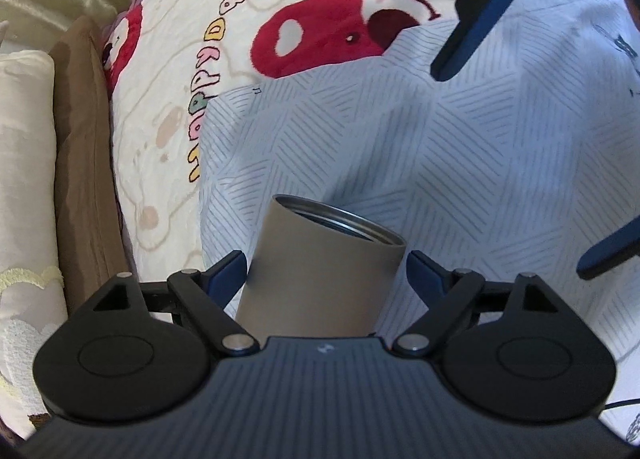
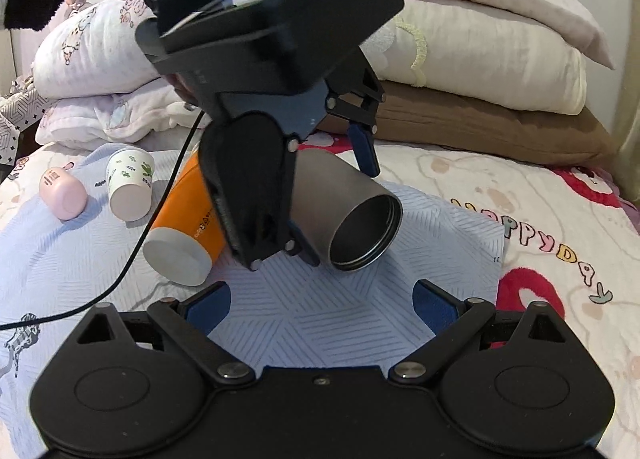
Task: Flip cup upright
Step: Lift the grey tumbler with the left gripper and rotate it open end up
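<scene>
A grey metal cup (image 1: 320,271) is held between the fingers of my left gripper (image 1: 324,271), which is shut on it. In the right wrist view the cup (image 2: 352,211) hangs tilted above the blue striped cloth (image 2: 304,307), its open mouth facing down and toward the camera, with the left gripper (image 2: 340,195) clamped around its body. My right gripper (image 2: 320,303) is open and empty, low over the cloth just in front of the cup. Its fingers (image 1: 480,27) also show at the top right of the left wrist view.
An orange cup (image 2: 188,219) lies on its side behind the left gripper. A white patterned paper cup (image 2: 130,183) and a pink container (image 2: 64,191) lie at the far left. Pillows (image 2: 480,59) and folded bedding line the back. A black cable (image 2: 132,259) trails across the cloth.
</scene>
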`<state>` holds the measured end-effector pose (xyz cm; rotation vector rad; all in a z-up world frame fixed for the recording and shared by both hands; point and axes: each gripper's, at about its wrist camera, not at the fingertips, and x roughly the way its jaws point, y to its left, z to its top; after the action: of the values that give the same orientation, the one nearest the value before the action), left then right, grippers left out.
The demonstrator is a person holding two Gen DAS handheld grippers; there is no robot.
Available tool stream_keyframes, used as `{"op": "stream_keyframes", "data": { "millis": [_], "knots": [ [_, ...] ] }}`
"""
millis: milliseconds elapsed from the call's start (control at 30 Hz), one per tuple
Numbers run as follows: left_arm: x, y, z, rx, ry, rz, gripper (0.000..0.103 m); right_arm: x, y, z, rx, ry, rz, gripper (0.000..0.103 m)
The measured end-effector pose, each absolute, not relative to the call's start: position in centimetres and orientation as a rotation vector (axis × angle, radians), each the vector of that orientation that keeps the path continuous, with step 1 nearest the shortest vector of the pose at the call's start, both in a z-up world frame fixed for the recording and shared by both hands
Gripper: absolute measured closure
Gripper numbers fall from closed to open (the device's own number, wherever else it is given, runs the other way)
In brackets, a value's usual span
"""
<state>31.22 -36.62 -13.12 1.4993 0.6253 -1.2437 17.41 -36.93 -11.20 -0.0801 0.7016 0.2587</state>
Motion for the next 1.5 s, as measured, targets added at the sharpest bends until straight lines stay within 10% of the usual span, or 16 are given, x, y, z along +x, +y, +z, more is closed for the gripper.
{"op": "stream_keyframes", "data": {
  "millis": [1500],
  "knots": [
    [30.1, -32.8, -9.4, 0.776, 1.11, -0.893, 0.018, 19.1, -37.9, -13.1, 0.266, 0.834, 0.342, 0.004]
  ]
}}
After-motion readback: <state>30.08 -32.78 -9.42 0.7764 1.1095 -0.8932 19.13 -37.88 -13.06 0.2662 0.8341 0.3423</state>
